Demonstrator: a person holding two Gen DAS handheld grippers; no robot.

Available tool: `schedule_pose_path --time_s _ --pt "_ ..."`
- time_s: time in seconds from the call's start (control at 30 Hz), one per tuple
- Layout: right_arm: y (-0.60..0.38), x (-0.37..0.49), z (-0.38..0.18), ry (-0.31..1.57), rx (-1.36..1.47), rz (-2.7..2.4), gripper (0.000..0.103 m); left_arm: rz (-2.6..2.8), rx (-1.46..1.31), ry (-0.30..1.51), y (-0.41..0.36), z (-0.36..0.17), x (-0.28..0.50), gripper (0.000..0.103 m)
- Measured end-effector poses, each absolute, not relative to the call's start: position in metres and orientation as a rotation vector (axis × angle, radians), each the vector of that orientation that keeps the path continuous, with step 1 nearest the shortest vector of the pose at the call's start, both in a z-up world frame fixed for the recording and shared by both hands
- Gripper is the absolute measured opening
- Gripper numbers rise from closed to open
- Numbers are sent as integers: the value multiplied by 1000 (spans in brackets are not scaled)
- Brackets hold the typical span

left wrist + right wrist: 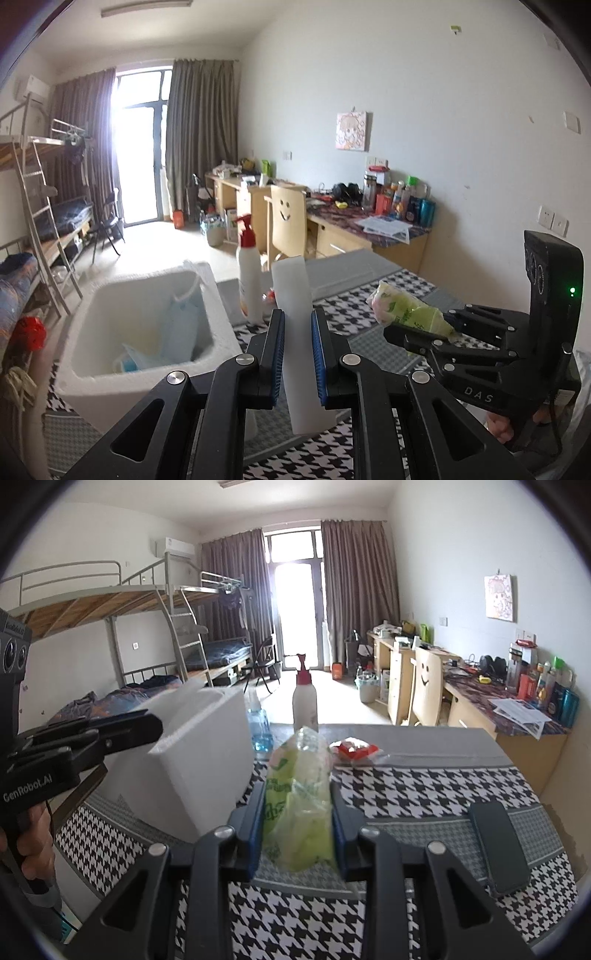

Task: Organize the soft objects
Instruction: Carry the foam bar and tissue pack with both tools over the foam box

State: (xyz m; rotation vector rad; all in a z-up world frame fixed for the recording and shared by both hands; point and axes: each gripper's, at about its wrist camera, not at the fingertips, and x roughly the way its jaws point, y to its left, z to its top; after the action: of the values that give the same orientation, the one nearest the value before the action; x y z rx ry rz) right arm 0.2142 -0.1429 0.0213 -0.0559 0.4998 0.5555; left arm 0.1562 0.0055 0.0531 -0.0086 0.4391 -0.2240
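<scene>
My left gripper (297,325) is shut on a white foam slab (295,295) and holds it upright above the houndstooth table, just right of a white foam box (110,380) that holds blue face masks (177,328). The slab (199,775) and the box (225,709) also show in the right wrist view. My right gripper (298,801) is shut on a green plastic tissue pack (299,794) and holds it above the table. In the left wrist view the right gripper (402,330) holds the pack (402,308) to the right of the slab.
A white spray bottle with a red top (304,701) stands at the table's far edge, beside a blue bottle (260,731). A red-and-white packet (352,751) lies behind the pack. A dark phone (498,849) lies at the right. The tablecloth (406,794) is houndstooth.
</scene>
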Motion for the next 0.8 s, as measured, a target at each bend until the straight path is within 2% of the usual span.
schedule_pose_path --time_s 0.8 --pt "-101 225 55 431 -35 672 36 -59 -57 347 57 79 157 16"
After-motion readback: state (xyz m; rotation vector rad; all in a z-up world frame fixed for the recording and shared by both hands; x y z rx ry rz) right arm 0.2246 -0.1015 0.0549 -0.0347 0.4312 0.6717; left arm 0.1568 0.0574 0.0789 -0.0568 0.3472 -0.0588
